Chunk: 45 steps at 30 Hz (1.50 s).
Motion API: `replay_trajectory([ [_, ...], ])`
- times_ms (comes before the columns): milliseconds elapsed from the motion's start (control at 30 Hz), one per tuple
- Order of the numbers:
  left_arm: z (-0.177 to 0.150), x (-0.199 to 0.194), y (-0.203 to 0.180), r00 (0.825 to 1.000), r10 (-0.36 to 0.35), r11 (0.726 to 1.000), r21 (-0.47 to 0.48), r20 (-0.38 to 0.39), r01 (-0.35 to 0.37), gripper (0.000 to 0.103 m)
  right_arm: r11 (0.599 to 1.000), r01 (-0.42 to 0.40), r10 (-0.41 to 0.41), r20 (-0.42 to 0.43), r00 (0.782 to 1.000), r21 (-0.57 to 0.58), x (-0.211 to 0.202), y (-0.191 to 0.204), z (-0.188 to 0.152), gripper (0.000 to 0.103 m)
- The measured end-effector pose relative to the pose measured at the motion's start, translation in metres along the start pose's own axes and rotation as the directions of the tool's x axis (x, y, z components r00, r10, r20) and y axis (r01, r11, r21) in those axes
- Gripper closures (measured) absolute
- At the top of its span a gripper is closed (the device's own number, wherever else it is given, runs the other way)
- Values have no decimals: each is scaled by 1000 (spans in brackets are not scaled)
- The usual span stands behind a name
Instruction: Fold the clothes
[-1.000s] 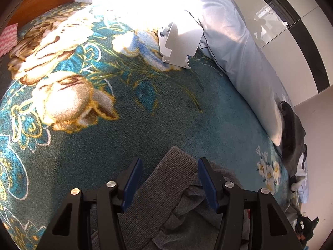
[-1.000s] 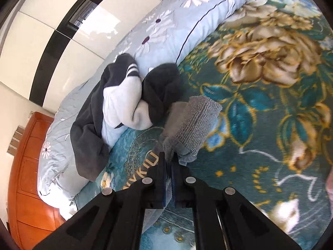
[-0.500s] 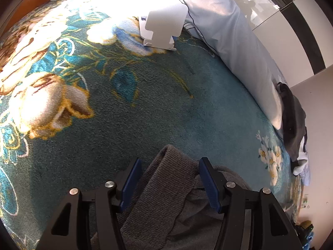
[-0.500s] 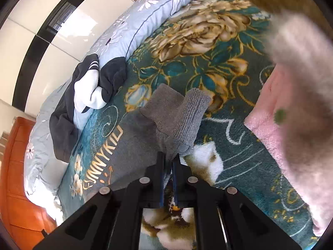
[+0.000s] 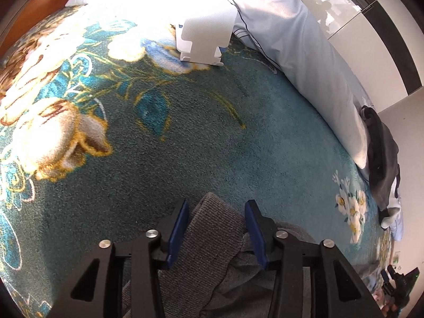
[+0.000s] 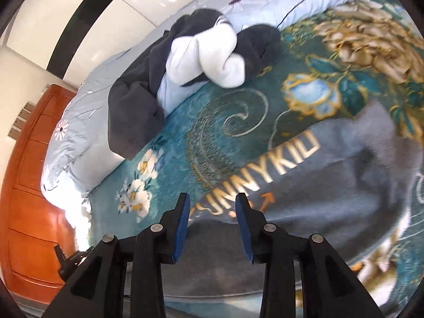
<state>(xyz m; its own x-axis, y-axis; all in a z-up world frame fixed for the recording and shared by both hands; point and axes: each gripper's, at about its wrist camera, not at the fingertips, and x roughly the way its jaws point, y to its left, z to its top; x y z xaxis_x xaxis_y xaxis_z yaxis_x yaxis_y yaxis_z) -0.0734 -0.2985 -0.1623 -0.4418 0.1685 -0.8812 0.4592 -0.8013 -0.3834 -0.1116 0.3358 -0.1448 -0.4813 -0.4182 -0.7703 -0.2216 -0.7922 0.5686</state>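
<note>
A grey sweatshirt with gold lettering lies spread on the teal floral blanket. Its ribbed cuff shows in the left wrist view, lying between the blue pads of my left gripper, which is open and straddles it without closing. My right gripper hovers open just above the sweatshirt's lettered edge, with nothing between its fingers.
A bundle of dark and white clothes lies against the pale blue quilt at the blanket's edge. A white stand sits on the blanket near the quilt. A wooden headboard borders the left side.
My right gripper let go of the grey sleeve it was shut on, opened, and swung over the sweatshirt's lettered body. The left gripper stayed open over the cuff.
</note>
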Motion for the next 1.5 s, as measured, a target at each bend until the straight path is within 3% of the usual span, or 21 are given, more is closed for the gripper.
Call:
replay_trajectory([
  [100, 1, -5, -2, 1000, 10, 1000, 1, 22, -11, 71, 997, 33, -25, -100, 995, 77, 29, 4, 4, 66],
  [133, 1, -8, -2, 999, 12, 1000, 3, 30, -12, 86, 994, 57, -45, -125, 991, 92, 35, 6, 3, 66],
  [233, 3, -21, -1, 997, -5, 1000, 9, 79, 4, 93, 987, 111, -96, -131, 987, 118, 40, 3, 4, 67],
  [267, 5, -25, -1, 996, -14, 1000, 8, 93, 14, 94, 987, 108, -92, -126, 988, 122, 38, 1, 5, 76],
  [300, 7, -26, -3, 995, -22, 1000, 12, 94, 21, 96, 986, 104, -88, -122, 989, 127, 36, -1, 6, 93],
  [500, 10, -34, -5, 994, 8, 998, 57, 106, -14, 93, 985, 80, -66, -93, 993, 155, 26, -12, 12, 98],
  [600, 8, -36, 2, 994, 9, 1000, 28, 107, -12, 91, 983, 72, -59, -79, 995, 167, 22, -15, 16, 98],
  [667, 10, -36, 7, 994, 25, 999, 26, 109, -28, 81, 983, 73, -61, -77, 995, 166, 20, -16, 18, 98],
  [733, 11, -33, 11, 996, 16, 1000, 21, 91, -18, 65, 983, 68, -55, -84, 995, 167, 22, -17, 18, 98],
  [833, 13, -25, 17, 999, -23, 1000, 5, 43, 23, 60, 982, 51, -33, -102, 994, 180, 28, -17, 16, 98],
  [1000, 14, -16, 13, 991, -130, 991, -23, -41, 129, 61, 981, 51, -25, -138, 990, 187, 37, -13, 14, 96],
  [1100, 14, -14, 1, 992, -97, 995, 22, -78, 99, 63, 984, 77, -49, -169, 984, 163, 42, -7, 15, 96],
  [1200, 12, -9, -7, 992, -77, 995, 48, -102, 82, 74, 981, 107, -73, -205, 976, 160, 50, -5, 13, 96],
  [1233, 11, -9, -9, 991, -84, 995, 48, -103, 89, 83, 981, 105, -70, -204, 976, 163, 51, -6, 12, 96],
  [1400, 9, -26, -4, 987, -164, 986, -35, 0, 163, 93, 982, 36, -10, -141, 990, 185, 46, -8, 16, 101],
  [1500, 15, -53, 4, 968, -221, 969, -90, 118, 232, 94, 980, -36, 49, -63, 997, 197, 35, -6, 25, 101],
])
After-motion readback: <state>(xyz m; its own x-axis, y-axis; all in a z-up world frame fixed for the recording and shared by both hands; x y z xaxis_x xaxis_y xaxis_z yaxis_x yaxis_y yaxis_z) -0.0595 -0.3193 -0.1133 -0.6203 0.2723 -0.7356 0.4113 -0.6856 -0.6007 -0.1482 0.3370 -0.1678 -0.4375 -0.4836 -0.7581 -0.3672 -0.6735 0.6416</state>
